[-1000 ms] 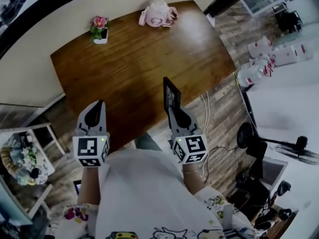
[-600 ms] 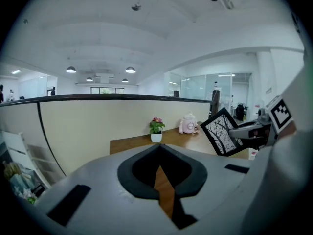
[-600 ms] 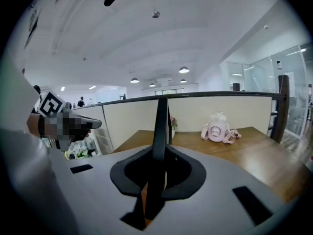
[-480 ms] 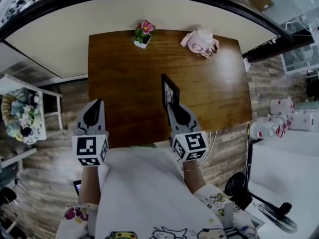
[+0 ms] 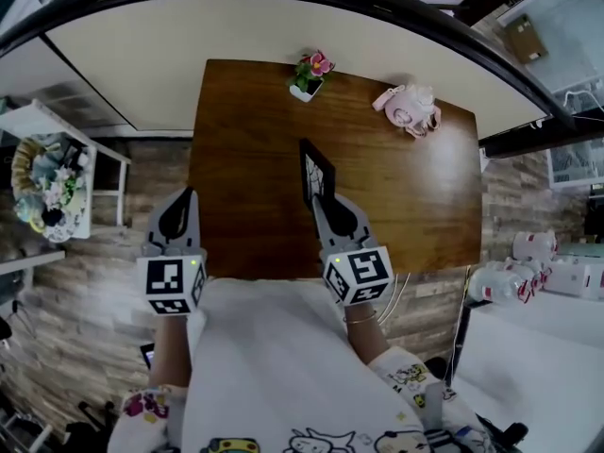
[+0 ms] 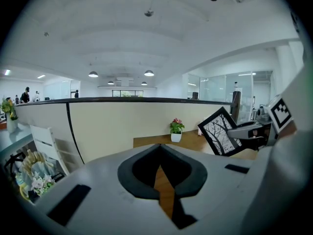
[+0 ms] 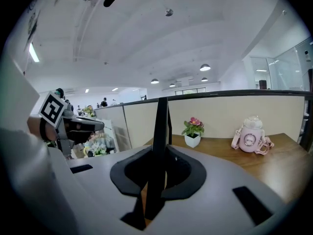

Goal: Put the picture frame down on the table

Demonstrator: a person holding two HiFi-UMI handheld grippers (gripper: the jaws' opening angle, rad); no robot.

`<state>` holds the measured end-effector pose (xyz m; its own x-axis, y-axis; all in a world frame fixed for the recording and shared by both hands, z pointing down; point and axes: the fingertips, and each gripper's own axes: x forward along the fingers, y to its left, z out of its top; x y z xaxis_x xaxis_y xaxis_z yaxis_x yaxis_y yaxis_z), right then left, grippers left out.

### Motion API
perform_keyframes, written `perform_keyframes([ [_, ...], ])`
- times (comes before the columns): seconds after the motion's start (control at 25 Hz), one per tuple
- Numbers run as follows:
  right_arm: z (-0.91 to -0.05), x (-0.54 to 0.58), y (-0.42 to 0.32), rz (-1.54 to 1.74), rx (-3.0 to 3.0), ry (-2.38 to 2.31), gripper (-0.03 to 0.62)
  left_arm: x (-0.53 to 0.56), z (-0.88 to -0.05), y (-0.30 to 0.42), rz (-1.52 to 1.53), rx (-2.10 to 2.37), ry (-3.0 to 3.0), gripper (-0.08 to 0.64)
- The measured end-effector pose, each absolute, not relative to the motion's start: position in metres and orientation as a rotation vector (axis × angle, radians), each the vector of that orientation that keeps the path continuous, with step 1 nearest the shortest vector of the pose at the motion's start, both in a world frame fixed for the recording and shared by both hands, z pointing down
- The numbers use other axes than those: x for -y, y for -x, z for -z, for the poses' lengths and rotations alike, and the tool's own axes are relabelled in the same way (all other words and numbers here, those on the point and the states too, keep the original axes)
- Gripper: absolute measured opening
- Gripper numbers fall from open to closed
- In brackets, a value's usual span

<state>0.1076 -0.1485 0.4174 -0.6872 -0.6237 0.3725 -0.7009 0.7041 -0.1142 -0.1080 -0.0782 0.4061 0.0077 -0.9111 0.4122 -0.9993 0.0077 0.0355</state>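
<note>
Seeing a small potted flower [image 5: 310, 72] standing well ahead of the right jaws, slightly to their right. Finding a pink bottle [image 5: 411, 111] with a strap sitting farther right, equally far ahead, apart from the pot. Noting a cream partition [image 5: 283, 26] running behind both. Spotting a white rack [image 5: 57, 119] holding soft toys well left of the left jaws, and white containers [image 5: 528, 264] clustering far right of the right jaws.

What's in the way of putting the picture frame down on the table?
Nothing that I can see. The right gripper holds the picture frame on edge over bare wood of the table. The flower pot and the pink bottle stand away at the far edge.
</note>
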Motion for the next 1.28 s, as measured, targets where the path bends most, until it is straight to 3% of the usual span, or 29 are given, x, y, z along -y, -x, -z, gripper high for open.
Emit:
perform_keyframes([
  [1.28,-0.424,0.130,-0.063,-0.395,2.569,-0.999,0.040,0.066,-0.425,0.128,-0.393,1.864,-2.022,0.003],
])
